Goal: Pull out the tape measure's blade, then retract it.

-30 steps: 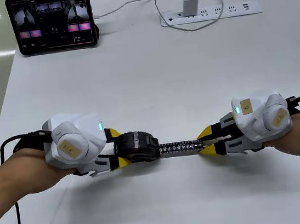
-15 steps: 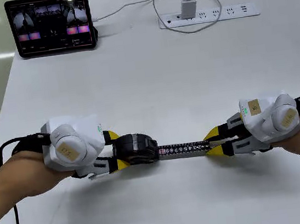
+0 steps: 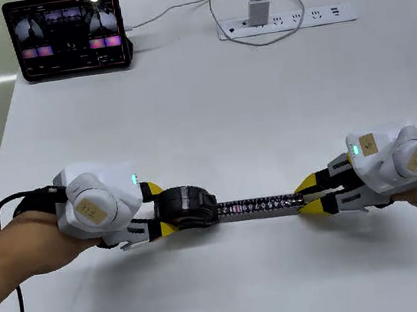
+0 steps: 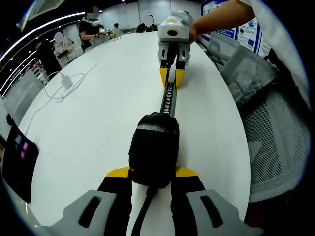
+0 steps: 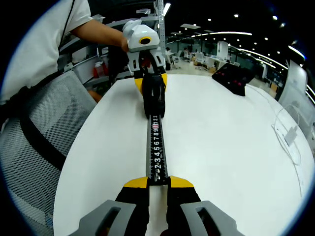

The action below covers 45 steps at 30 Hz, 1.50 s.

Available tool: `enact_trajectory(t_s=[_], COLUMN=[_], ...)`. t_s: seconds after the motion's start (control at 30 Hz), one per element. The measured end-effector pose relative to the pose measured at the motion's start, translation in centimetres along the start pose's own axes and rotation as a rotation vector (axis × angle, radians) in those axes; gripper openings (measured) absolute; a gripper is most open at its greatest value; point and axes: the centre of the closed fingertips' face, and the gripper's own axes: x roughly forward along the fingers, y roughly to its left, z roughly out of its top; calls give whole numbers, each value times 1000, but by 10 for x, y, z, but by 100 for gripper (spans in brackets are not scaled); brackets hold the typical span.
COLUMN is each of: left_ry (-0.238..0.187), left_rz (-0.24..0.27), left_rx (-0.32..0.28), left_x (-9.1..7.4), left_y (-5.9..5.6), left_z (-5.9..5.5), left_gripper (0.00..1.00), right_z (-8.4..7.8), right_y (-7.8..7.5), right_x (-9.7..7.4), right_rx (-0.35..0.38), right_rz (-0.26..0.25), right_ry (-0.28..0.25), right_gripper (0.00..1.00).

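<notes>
Left gripper (image 3: 159, 208) clamped on tape measure (image 3: 188, 206) case; right gripper (image 3: 310, 195) pinched the blade (image 3: 257, 206) tip.
Blade was stretched straight btw both grippers, numbers facing up, over white table (image 3: 202, 110); case at left end, w/ jaws closed on its sides.

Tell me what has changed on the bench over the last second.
The right tongs, shut on the tip of the blade, have moved further to the person's right, pulling more of it out. The left tongs stay shut on the tape measure case, which has hardly moved. The tablet and power strip are unchanged.
</notes>
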Motion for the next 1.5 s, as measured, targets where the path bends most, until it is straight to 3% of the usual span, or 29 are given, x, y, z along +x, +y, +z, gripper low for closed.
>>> enact_trajectory(t_s=[1.5], left_ry=[4], left_rz=[7], left_rx=[-8], left_x=[1], left_y=[0], left_z=[0], left_gripper=[24], right_z=[-30], right_y=[-4], right_x=[-31], right_rx=[0], right_rz=[-4], right_ry=[68], right_gripper=[8])
